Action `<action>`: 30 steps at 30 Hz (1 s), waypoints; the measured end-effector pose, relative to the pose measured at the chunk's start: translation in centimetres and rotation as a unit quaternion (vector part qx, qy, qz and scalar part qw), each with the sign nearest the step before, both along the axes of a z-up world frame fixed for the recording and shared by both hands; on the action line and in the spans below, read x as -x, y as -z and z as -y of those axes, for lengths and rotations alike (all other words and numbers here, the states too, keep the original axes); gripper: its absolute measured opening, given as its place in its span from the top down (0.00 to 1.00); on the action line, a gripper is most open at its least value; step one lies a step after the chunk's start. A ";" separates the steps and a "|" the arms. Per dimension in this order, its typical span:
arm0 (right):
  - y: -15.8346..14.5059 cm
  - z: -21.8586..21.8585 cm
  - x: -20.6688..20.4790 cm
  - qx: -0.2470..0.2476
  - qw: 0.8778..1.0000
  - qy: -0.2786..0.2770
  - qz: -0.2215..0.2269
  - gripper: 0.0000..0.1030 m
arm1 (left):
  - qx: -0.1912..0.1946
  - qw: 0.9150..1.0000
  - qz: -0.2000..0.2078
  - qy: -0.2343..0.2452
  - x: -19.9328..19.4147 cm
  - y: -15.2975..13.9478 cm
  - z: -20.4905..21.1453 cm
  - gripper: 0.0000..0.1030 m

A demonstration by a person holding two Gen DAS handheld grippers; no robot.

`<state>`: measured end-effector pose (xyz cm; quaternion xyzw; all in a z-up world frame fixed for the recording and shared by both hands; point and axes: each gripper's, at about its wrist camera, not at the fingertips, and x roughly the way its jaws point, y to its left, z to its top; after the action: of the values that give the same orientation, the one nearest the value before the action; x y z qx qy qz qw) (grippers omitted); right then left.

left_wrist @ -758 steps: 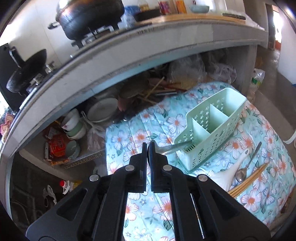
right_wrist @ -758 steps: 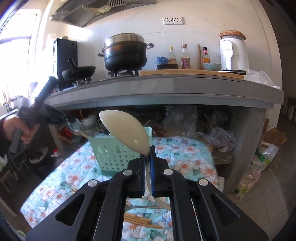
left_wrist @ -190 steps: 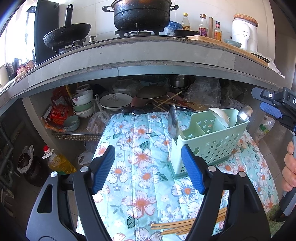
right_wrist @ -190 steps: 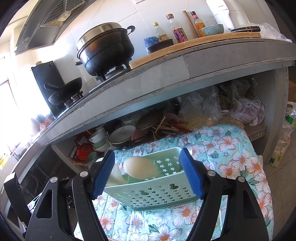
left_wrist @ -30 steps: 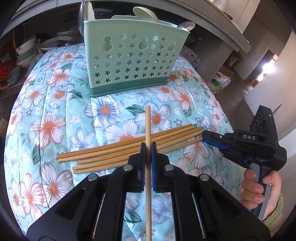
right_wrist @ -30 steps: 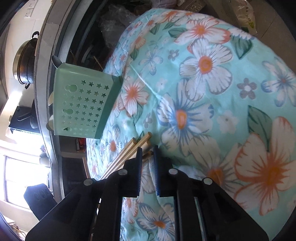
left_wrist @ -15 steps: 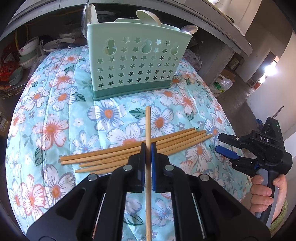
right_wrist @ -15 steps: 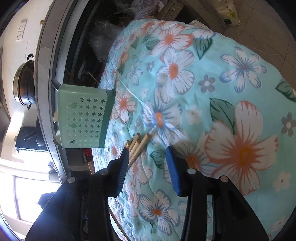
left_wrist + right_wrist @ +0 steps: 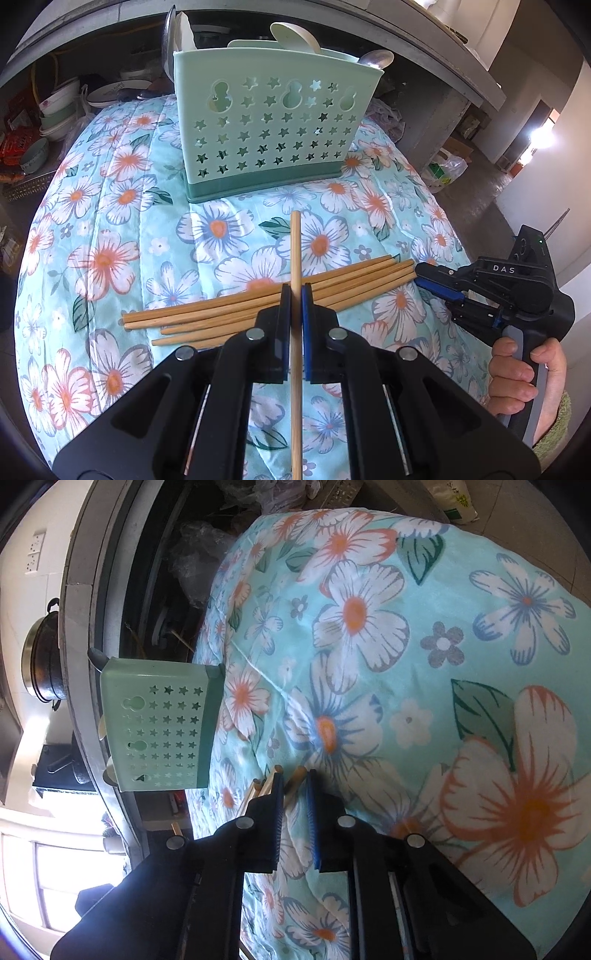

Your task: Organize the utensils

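The left claw (image 9: 294, 291) grips one chopstick (image 9: 295, 243) pointing at the basket (image 9: 273, 133); the right claw (image 9: 295, 775), just closing, pinches the tip of another chopstick (image 9: 297, 775) in the pile (image 9: 229, 306).

My chopsticks (image 9: 258, 299) look like matt, smooth wood. The caddy (image 9: 273, 129) is satiny green plastic. The floral cover (image 9: 110, 221) is soft quilted cloth

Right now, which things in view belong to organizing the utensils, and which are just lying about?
Job:
- chopstick clamped in the left gripper
- loose chopsticks on the cloth; right gripper closing on one end
- green caddy, spoons inside

Lying about:
- bowls and plates under the counter
- pot
- plastic bag
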<state>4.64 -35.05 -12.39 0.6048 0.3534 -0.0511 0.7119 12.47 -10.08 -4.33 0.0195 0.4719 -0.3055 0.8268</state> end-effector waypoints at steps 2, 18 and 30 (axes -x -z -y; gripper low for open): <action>-0.3 0.1 0.2 0.005 1.000 0.001 0.008 0.89 | -0.001 1.000 0.001 0.000 0.0 0.0 0.0 0.96; -4.8 2.0 2.3 0.075 0.996 0.016 0.055 0.90 | -0.023 0.999 0.038 -0.002 0.5 -1.0 0.2 0.96; -6.6 2.2 2.8 0.099 0.992 0.013 0.077 0.91 | -0.031 0.998 0.051 -0.003 0.8 -1.5 0.3 0.96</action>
<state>1.82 -37.25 -5.80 0.5377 0.2829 -0.0482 0.7928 11.64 -10.40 -2.83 0.0591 0.4378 -0.2873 0.8499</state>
